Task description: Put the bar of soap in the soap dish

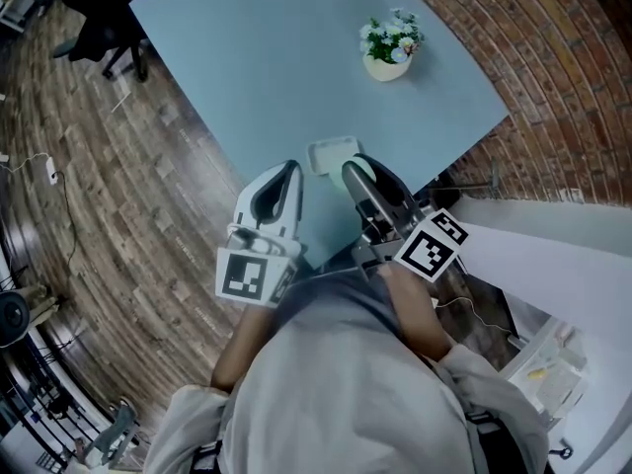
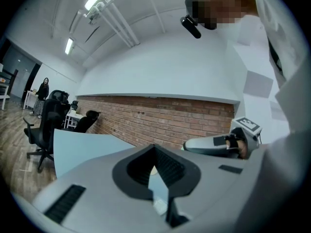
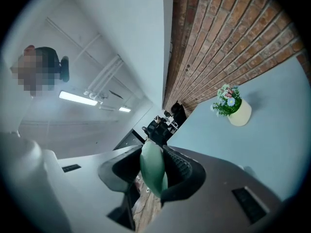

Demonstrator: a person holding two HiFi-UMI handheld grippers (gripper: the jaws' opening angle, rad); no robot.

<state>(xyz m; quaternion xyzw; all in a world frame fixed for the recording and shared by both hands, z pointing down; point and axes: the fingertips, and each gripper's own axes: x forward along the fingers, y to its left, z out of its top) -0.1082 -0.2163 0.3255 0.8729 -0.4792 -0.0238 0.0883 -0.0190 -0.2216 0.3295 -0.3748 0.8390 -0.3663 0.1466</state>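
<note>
Over the pale blue tabletop [image 1: 257, 57], the right gripper [image 1: 354, 171], pinching a pale green soap bar [image 3: 152, 171], must lower it into the white rectangular soap dish [image 1: 331, 151] at frame centre; the left gripper [image 1: 291, 168] is pressed together, empty.

View from above: two hand-held tools reach over the near edge of a pale blue bench [image 1: 257, 57]. The white left tool [image 1: 288, 173] has its tips together. The dark right tool [image 1: 354, 172] clamps a pale green bar of soap [image 1: 361, 174]. A white soap dish [image 1: 333, 152] lies just beyond both tool tips, between them. A flower pot [image 1: 390, 49] stands well beyond the right tool.
</note>
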